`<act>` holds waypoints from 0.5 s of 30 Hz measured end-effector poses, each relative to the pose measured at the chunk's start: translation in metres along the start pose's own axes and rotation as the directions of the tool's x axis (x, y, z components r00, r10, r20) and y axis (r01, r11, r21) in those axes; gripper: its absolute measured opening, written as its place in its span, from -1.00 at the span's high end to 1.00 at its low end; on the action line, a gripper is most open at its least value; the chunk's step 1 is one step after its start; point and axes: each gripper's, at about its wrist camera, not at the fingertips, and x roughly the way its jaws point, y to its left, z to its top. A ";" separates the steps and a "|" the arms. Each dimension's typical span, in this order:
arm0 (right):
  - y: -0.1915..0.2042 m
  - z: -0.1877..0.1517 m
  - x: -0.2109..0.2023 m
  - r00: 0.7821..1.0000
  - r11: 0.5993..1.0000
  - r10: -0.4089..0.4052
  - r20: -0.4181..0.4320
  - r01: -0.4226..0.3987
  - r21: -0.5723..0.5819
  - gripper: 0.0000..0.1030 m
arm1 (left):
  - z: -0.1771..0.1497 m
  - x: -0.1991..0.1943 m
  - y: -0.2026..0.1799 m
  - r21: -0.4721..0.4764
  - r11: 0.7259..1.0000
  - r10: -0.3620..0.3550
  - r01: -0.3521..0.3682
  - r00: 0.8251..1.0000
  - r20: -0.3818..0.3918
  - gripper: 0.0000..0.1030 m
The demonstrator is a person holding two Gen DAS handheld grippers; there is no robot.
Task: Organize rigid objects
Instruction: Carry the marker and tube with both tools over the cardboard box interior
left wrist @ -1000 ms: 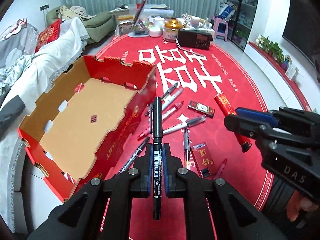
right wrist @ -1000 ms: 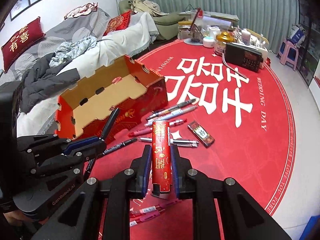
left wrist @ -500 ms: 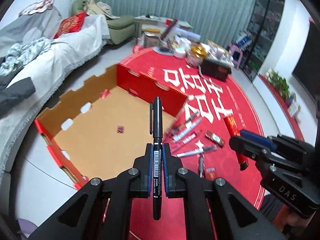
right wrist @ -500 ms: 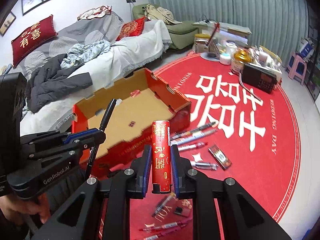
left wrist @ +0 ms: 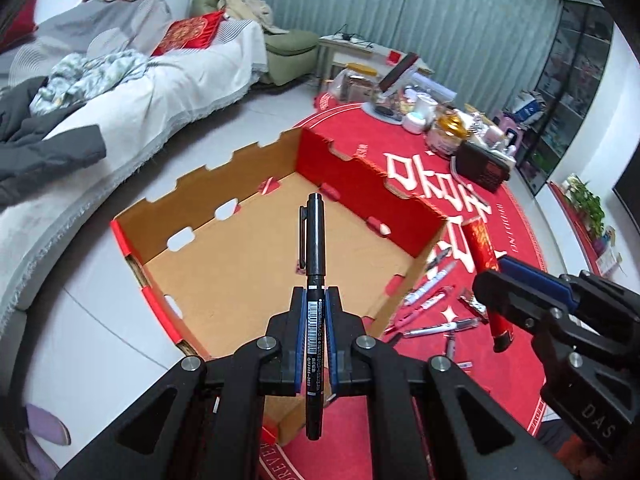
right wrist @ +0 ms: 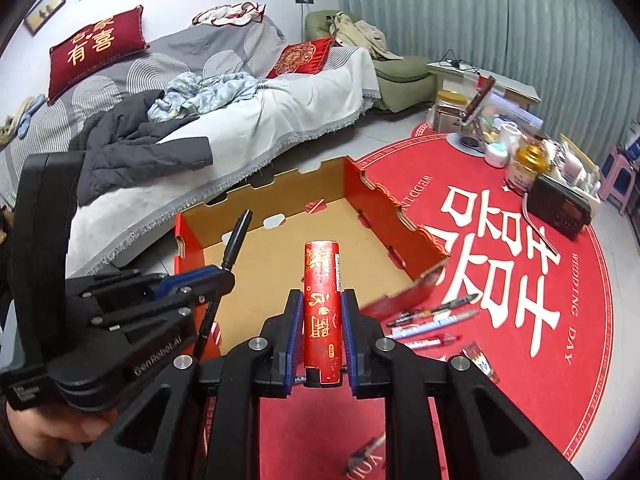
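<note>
While both tools are loaded, neither load has reached the cardboard tray (left wrist: 224, 240), the open red-and-tan box that serves as the landmark for everything else. The left gripper (left wrist: 315, 332) is clenched on a black marker pen (left wrist: 315, 248), pinched near its barcode label so that most of the barrel projects forward over the tray's tan floor; that long overhang looks chosen so the pen can simply be let go and fall flat inside. The right gripper (right wrist: 320, 330) is clamped around a red cylindrical tube with gold lettering (right wrist: 322, 304), gripped low on its body with the capped end pointing toward the tray's interior.

Seen from the right wrist camera, the left gripper (right wrist: 224, 276) sits at the tray's near-left corner, angled upward with the pen tip rising above the wall. Seen from the left wrist camera, the right gripper (left wrist: 532, 300) hangs just outside the tray's right wall, above the red rug (left wrist: 516, 216), its tube slanting down. Whether the tube already clears that wall is hard to judge through the fisheye.

Right of the tray, several loose pens (right wrist: 432, 316) and a small flat packet (right wrist: 478, 358) lie on the rug, not yet sorted.
</note>
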 end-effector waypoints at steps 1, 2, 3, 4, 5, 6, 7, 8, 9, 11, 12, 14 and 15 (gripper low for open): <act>0.001 0.001 0.003 1.000 1.000 0.002 -0.004 -0.002 0.000 0.61 | 0.000 0.002 0.002 -0.011 1.000 0.010 -0.010 1.000 -0.002 0.82; 0.003 0.004 0.009 1.000 1.000 0.004 -0.011 -0.004 -0.001 0.61 | 0.000 0.005 0.005 -0.022 1.000 0.018 -0.018 1.000 -0.009 0.82; 0.006 0.005 0.014 1.000 1.000 0.002 -0.016 -0.002 -0.007 0.61 | 0.000 0.008 0.008 -0.026 0.999 0.032 -0.033 0.999 -0.016 0.82; 0.007 0.007 0.018 1.000 1.000 -0.001 -0.022 0.001 -0.014 0.61 | 0.000 0.011 0.009 -0.025 0.999 0.043 -0.043 0.999 -0.021 0.82; 0.009 0.008 0.023 1.000 1.000 -0.002 -0.029 0.002 -0.017 0.61 | 0.000 0.013 0.011 -0.025 0.998 0.059 -0.060 0.998 -0.025 0.82; 0.009 0.009 0.026 0.999 1.000 -0.002 -0.033 0.001 -0.017 0.61 | 0.000 0.015 0.013 -0.024 0.997 0.072 -0.072 0.997 -0.027 0.82; 0.010 0.011 0.031 0.999 1.000 -0.001 -0.040 0.000 -0.018 0.61 | 0.001 0.016 0.014 -0.024 0.997 0.079 -0.079 0.996 -0.029 0.82; 0.011 0.012 0.035 0.999 1.000 0.000 -0.047 -0.001 -0.019 0.61 | 0.001 0.019 0.017 -0.027 0.996 0.088 -0.089 0.995 -0.038 0.82; 0.012 0.012 0.038 0.999 1.000 0.000 -0.052 -0.001 -0.020 0.61 | 0.001 0.021 0.018 -0.028 0.995 0.092 -0.093 0.995 -0.043 0.82; 0.013 0.013 0.047 0.998 1.000 -0.003 -0.070 0.002 -0.026 0.61 | 0.001 0.027 0.021 -0.030 0.994 0.101 -0.102 0.994 -0.053 0.82; 0.013 0.014 0.052 0.997 1.000 -0.006 -0.078 0.003 -0.028 0.61 | 0.000 0.030 0.023 -0.032 0.994 0.100 -0.102 0.993 -0.058 0.82; 0.014 0.014 0.059 0.996 0.999 -0.008 -0.091 0.005 -0.033 0.61 | -0.001 0.035 0.025 -0.037 0.994 0.100 -0.103 0.993 -0.065 0.82; 0.014 0.013 0.064 0.995 0.999 -0.008 -0.101 0.005 -0.031 0.61 | -0.001 0.037 0.026 -0.038 0.994 0.102 -0.105 0.993 -0.066 0.82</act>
